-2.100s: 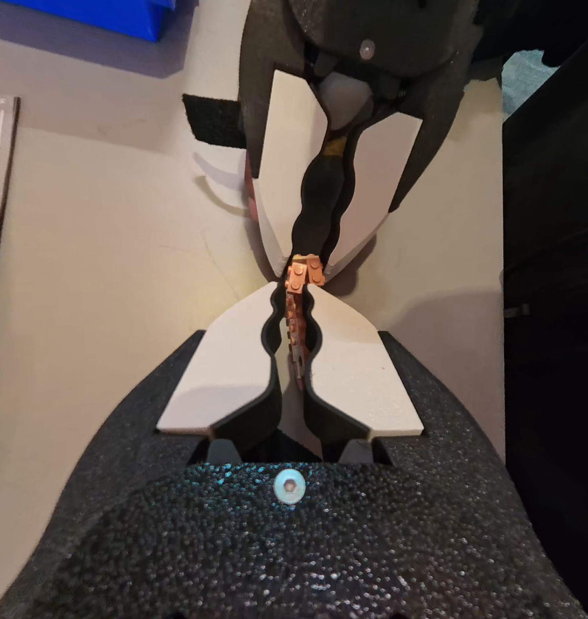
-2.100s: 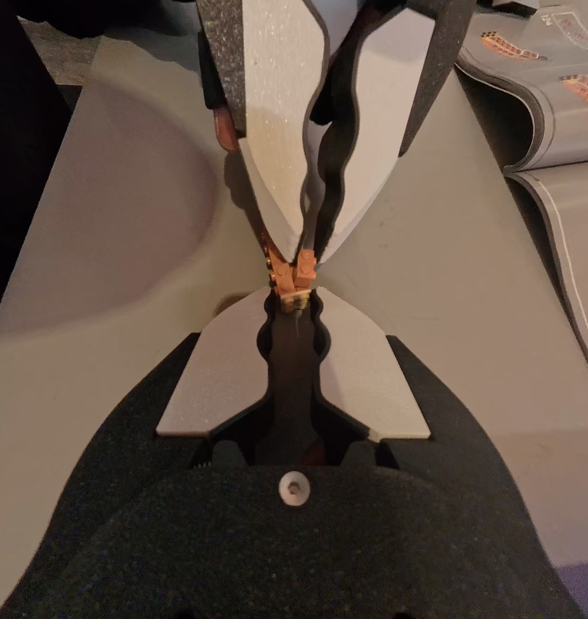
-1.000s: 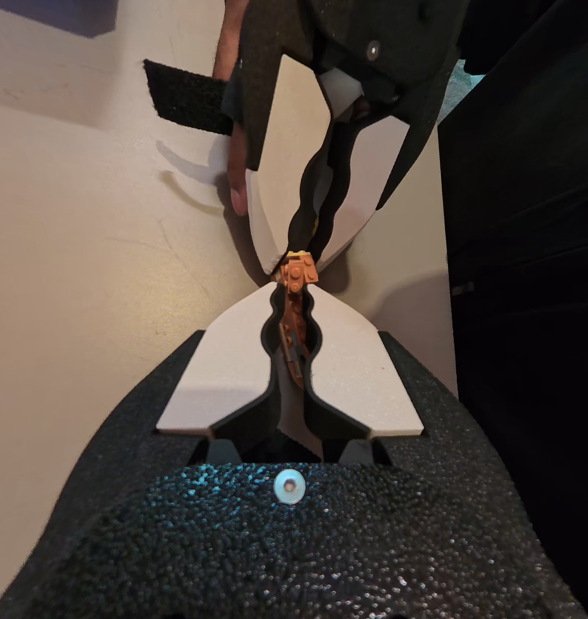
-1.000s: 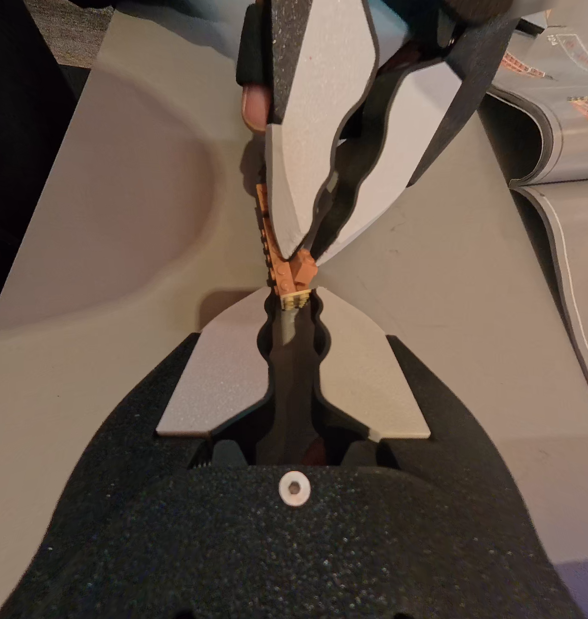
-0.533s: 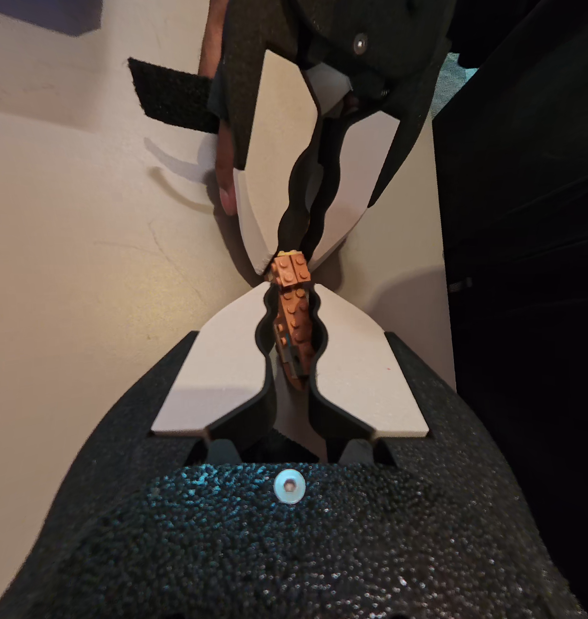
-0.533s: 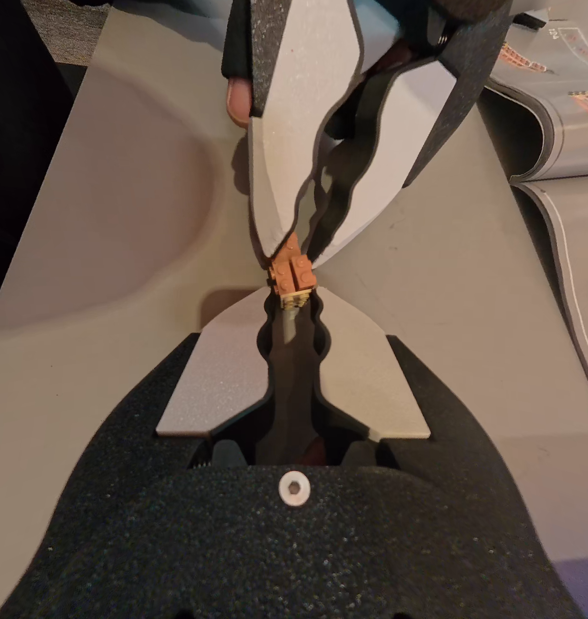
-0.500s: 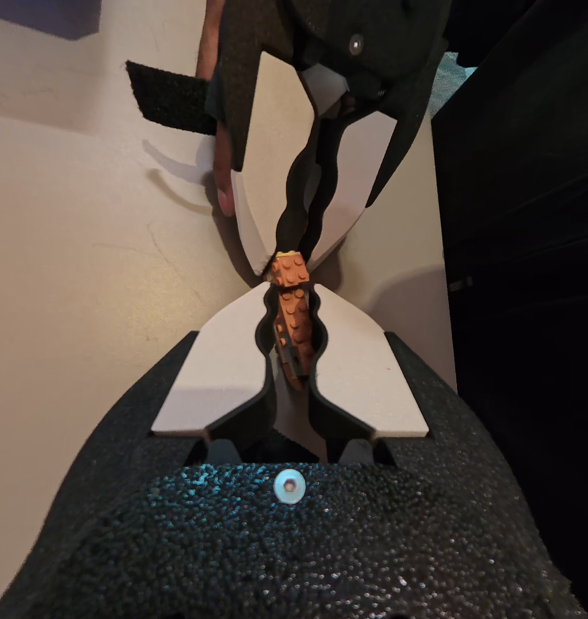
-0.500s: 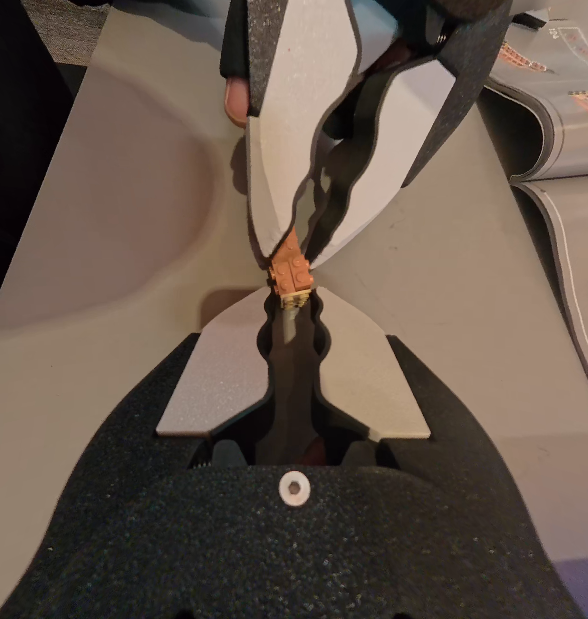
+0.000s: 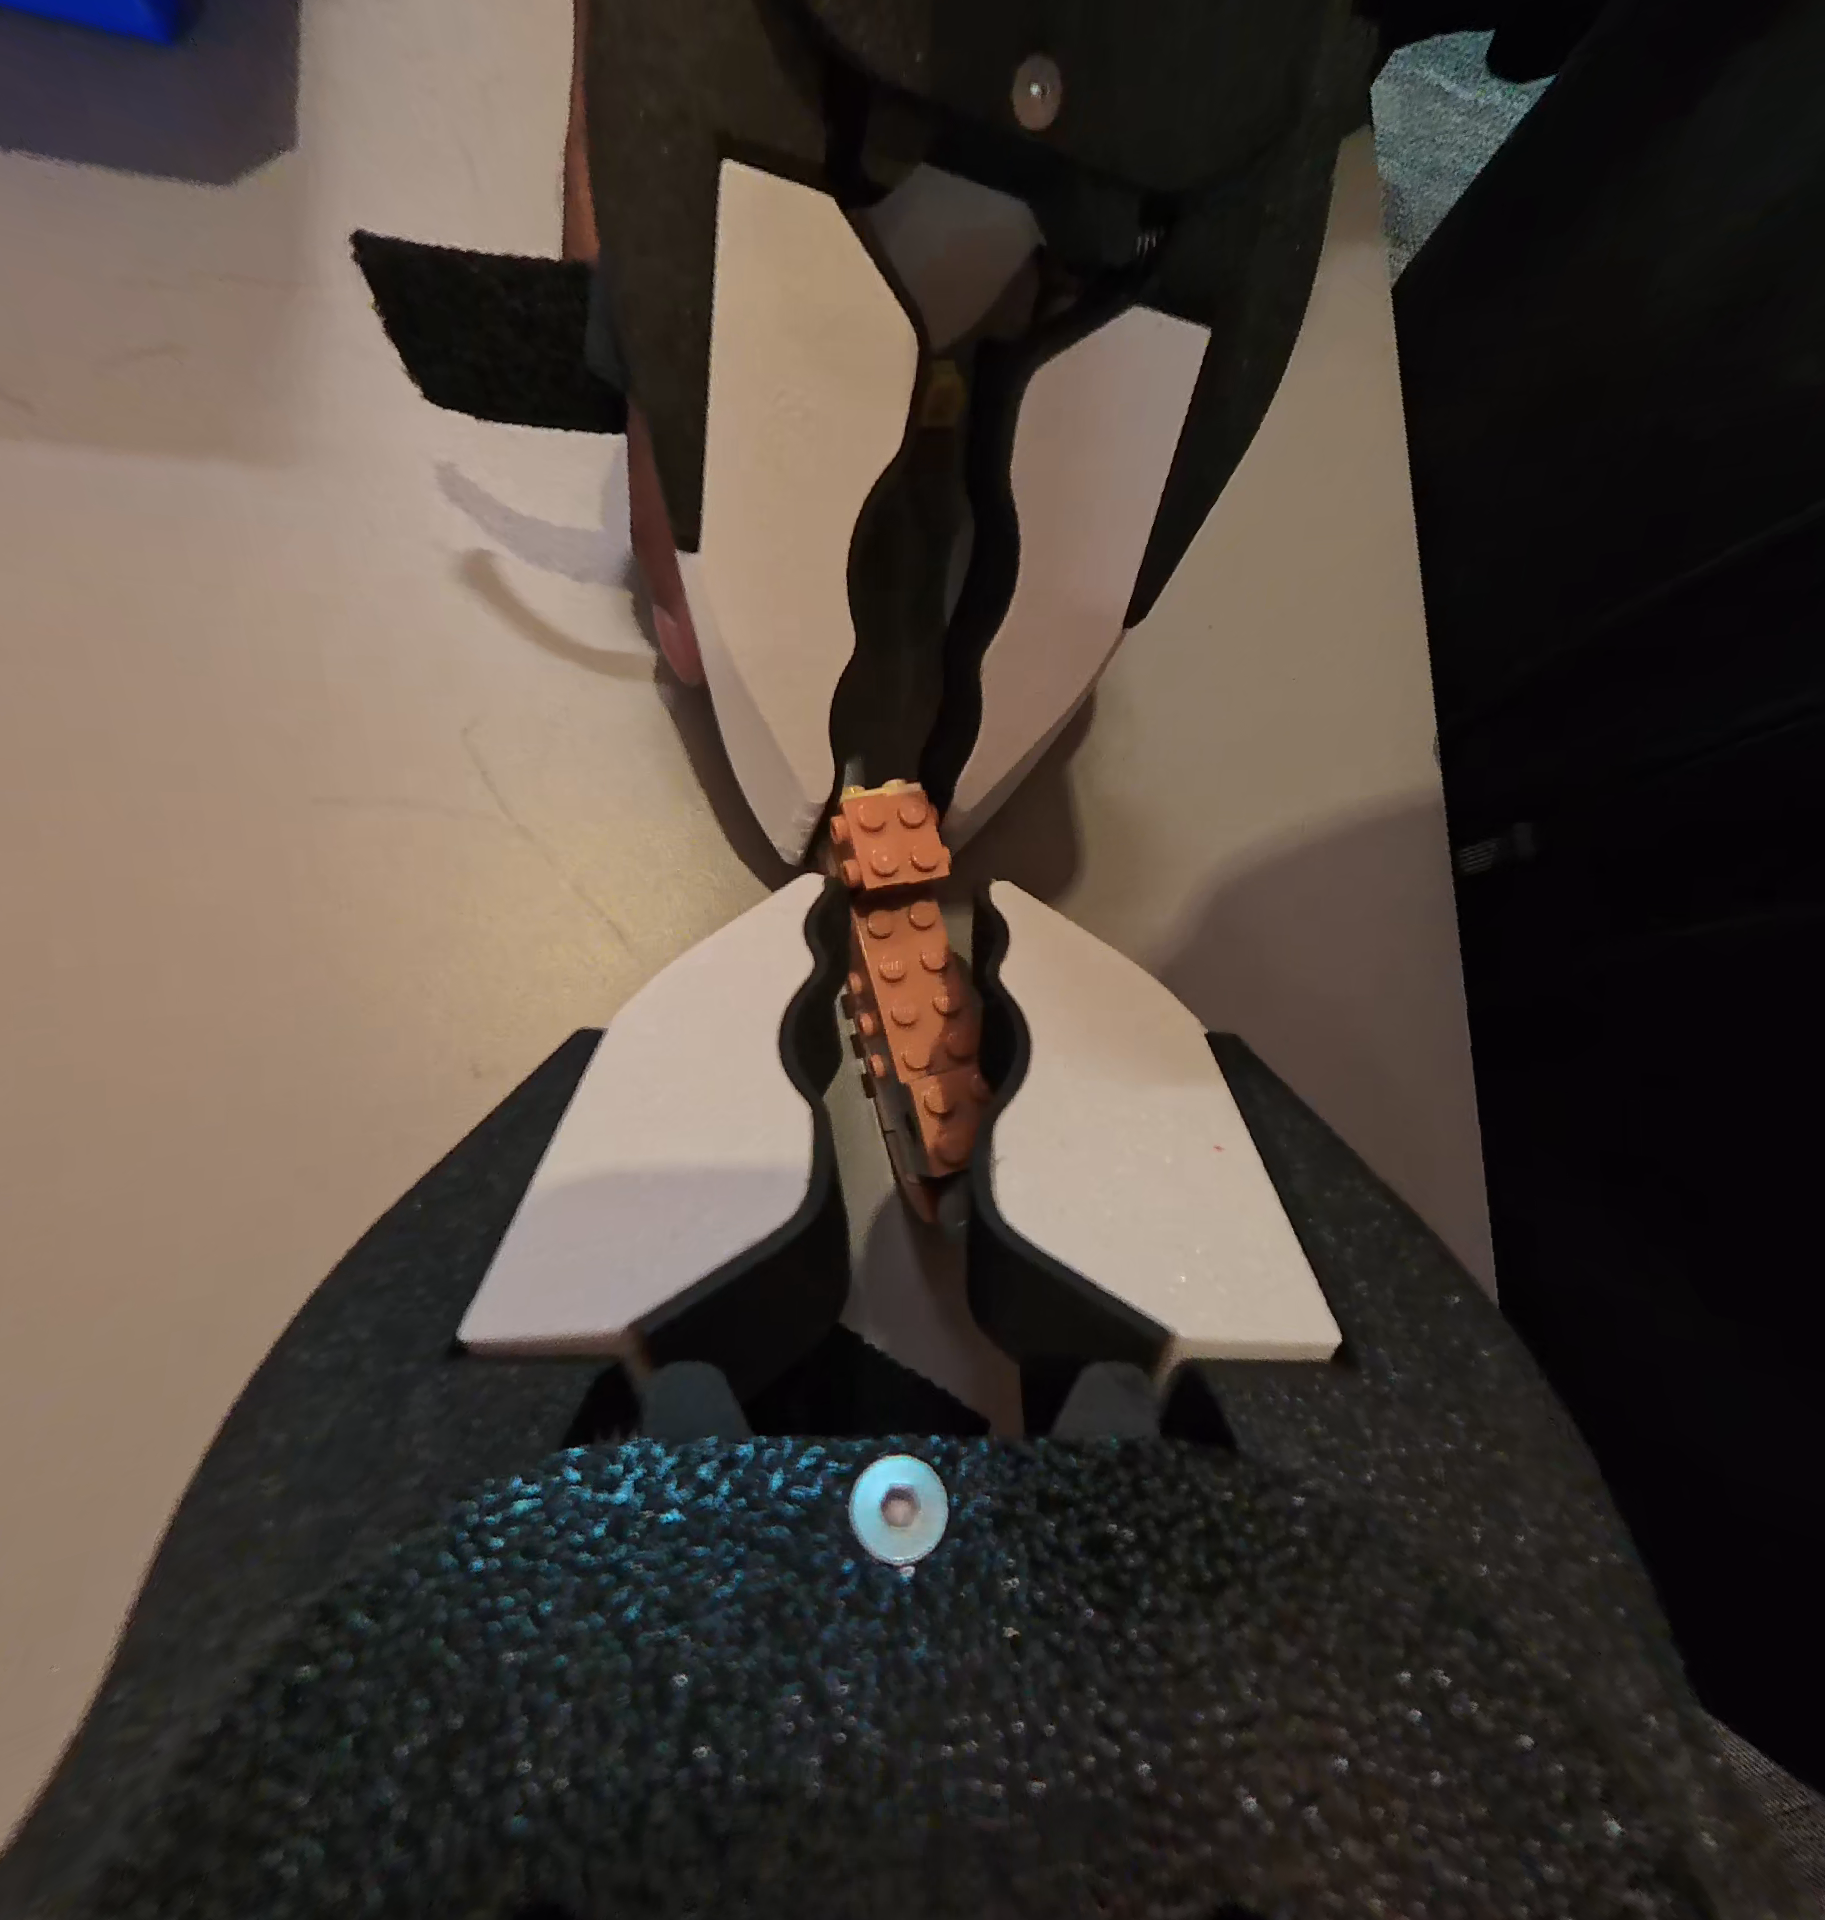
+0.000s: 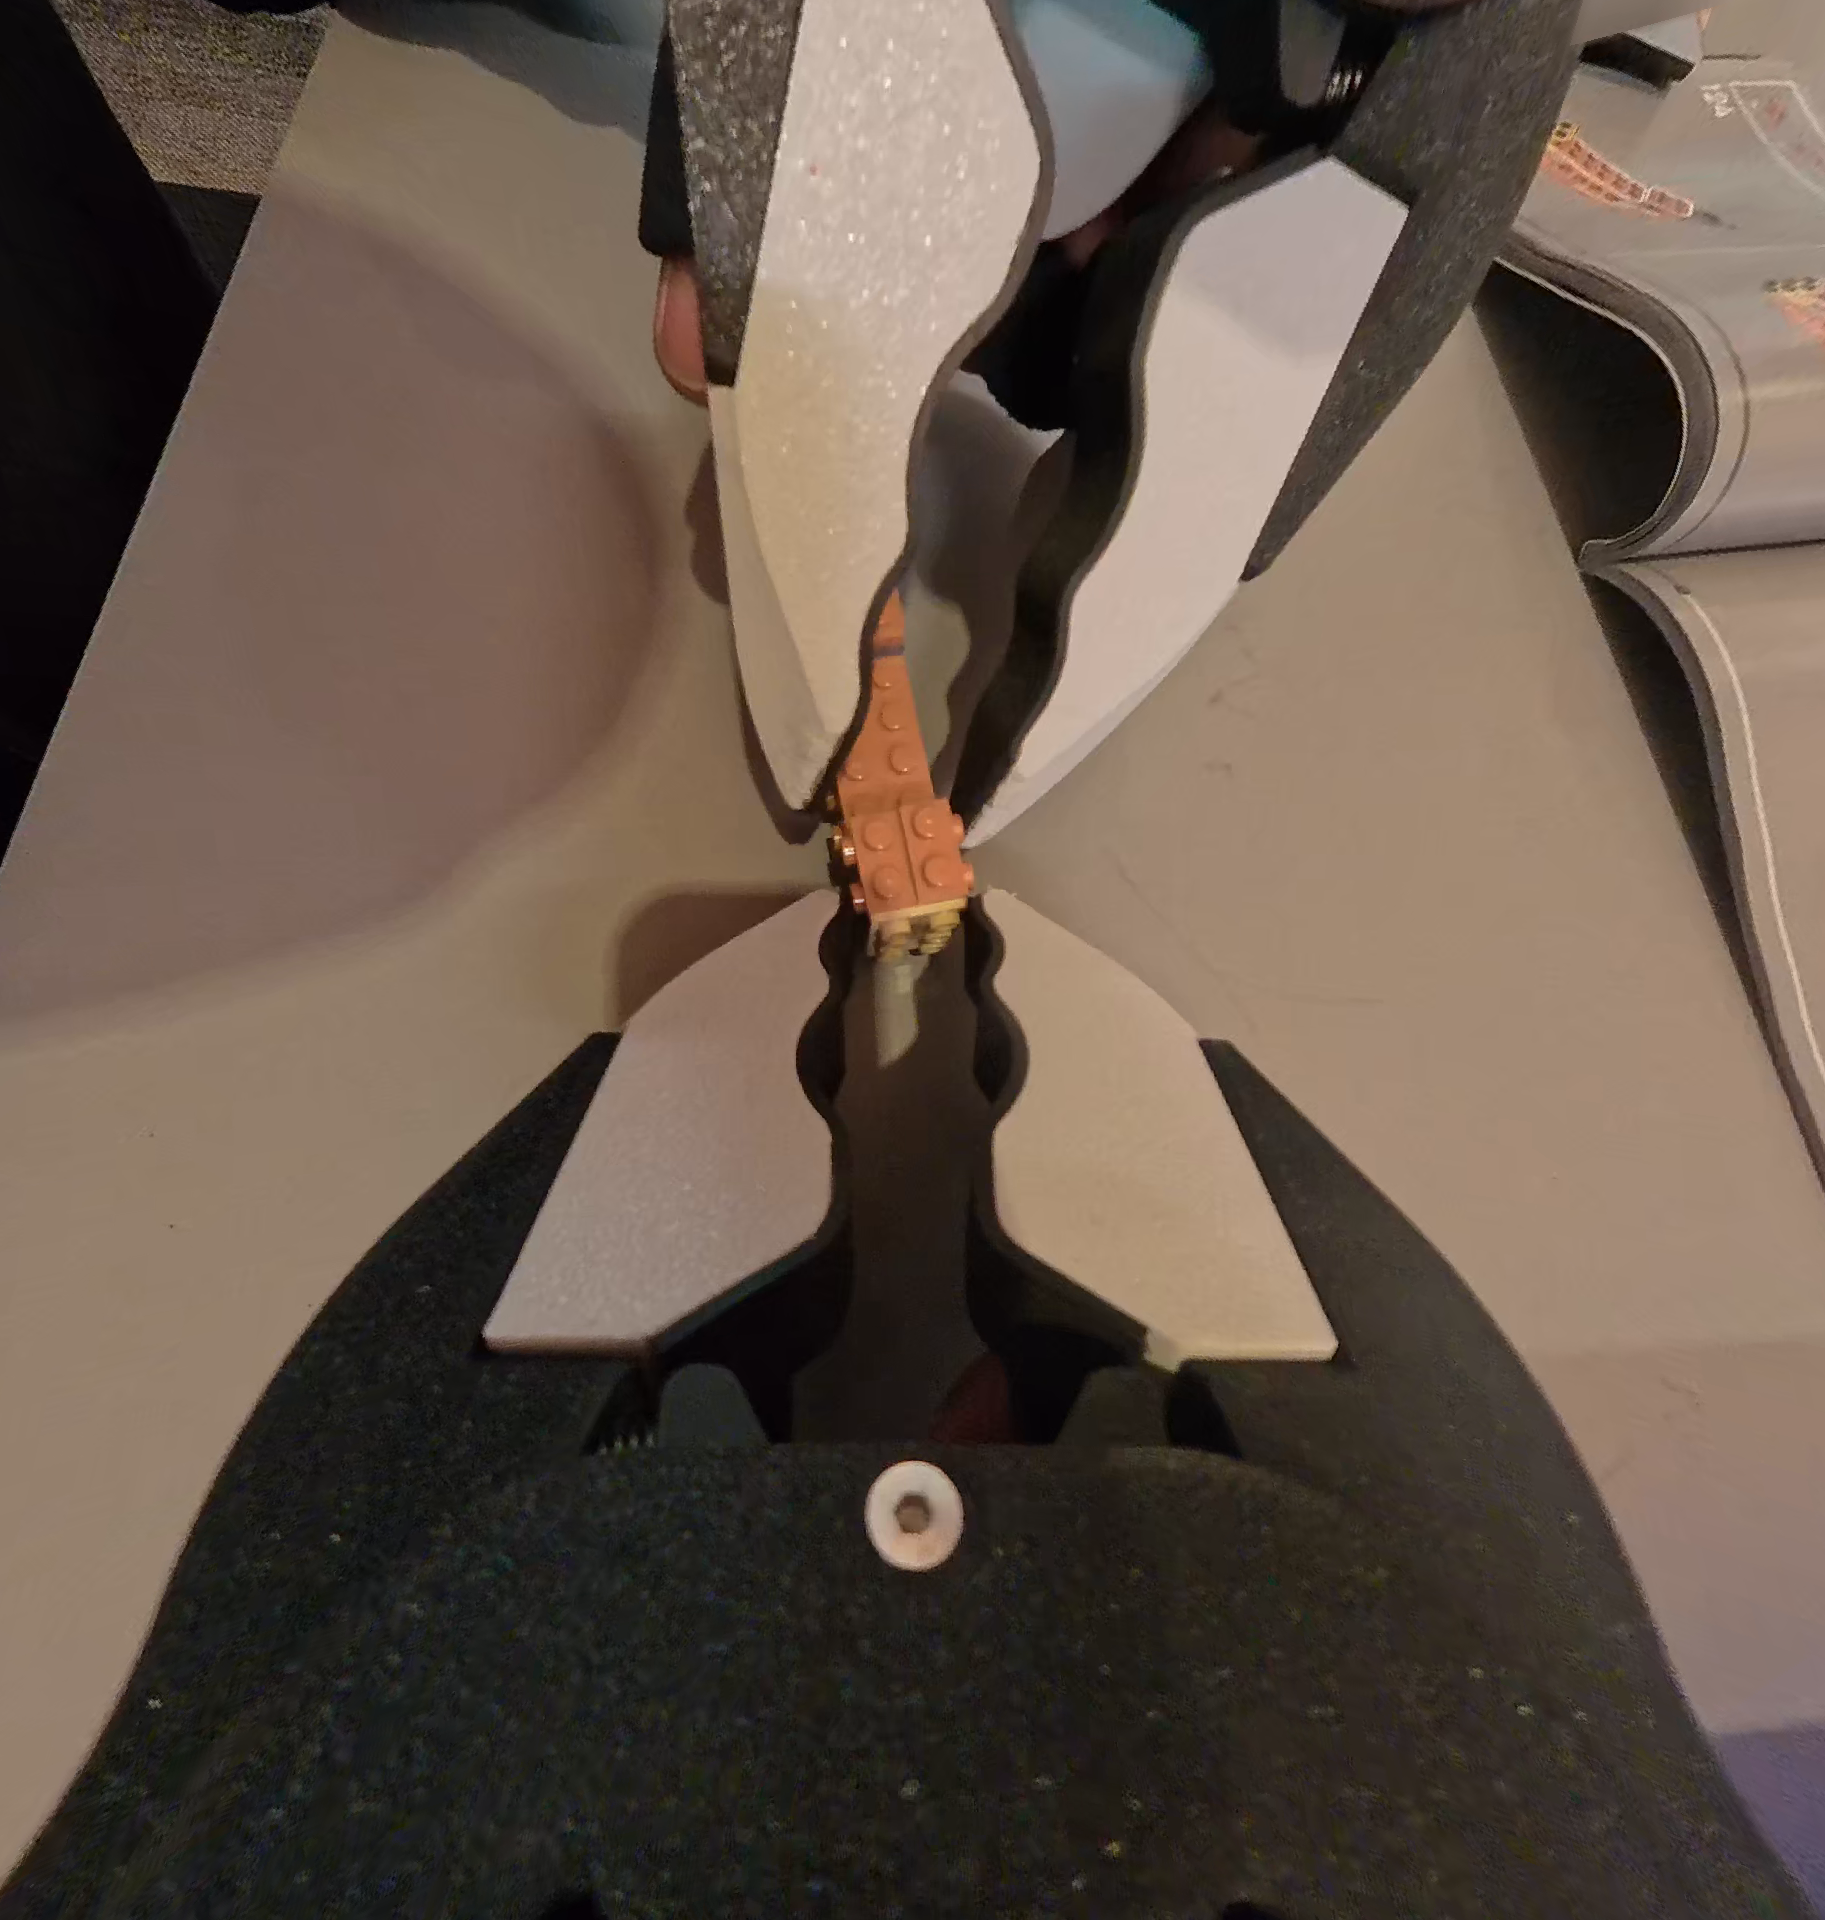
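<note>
your left hand-held gripper (image 9: 895, 883) stands narrowly open around an orange brick strip (image 9: 913, 997), while your right hand-held gripper (image 10: 903, 909) clamps its end block above the table (image 9: 264, 831).

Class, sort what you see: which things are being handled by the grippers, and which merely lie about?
Handled: orange brick assembly, clamped at one end by the right gripper, lying between the left gripper's parted fingers.
Lying about: open booklet, on the table.
</note>
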### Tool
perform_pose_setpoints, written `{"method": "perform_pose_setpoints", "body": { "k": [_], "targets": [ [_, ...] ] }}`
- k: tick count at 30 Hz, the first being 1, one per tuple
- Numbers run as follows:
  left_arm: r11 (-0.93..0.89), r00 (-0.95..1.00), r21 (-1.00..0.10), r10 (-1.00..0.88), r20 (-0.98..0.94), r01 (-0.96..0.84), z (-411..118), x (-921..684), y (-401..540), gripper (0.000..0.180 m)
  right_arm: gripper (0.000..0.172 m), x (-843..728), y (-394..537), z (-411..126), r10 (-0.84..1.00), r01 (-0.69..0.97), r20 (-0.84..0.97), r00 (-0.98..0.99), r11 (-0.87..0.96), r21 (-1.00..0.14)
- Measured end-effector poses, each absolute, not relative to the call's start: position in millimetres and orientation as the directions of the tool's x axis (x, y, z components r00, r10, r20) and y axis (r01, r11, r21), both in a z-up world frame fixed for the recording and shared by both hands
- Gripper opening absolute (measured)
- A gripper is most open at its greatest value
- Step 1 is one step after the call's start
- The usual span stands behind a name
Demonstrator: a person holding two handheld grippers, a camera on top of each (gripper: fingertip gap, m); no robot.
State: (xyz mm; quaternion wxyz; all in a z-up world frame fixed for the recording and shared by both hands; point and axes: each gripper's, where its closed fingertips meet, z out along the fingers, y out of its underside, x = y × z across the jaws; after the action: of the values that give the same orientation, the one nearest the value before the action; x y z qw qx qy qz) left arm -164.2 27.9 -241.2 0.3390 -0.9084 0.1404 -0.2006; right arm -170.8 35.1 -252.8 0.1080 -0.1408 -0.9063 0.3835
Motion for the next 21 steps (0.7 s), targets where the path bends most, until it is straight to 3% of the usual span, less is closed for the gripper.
{"method": "perform_pose_setpoints", "body": {
  "k": [12,21],
  "targets": [
    [-0.728,0.915,-0.675,-0.346,0.209,-0.121,-241,-168,17,0.026,0.020,-171,36,-253,0.338,0.172,0.089,-0.937,0.668,-0.724],
    [-0.734,0.961,-0.667,-0.259,0.098,-0.130,-254,-171,8,0.045,0.020,-171,35,-253,0.343,0.176,0.087,-0.935,0.664,-0.727]
  ]
}}
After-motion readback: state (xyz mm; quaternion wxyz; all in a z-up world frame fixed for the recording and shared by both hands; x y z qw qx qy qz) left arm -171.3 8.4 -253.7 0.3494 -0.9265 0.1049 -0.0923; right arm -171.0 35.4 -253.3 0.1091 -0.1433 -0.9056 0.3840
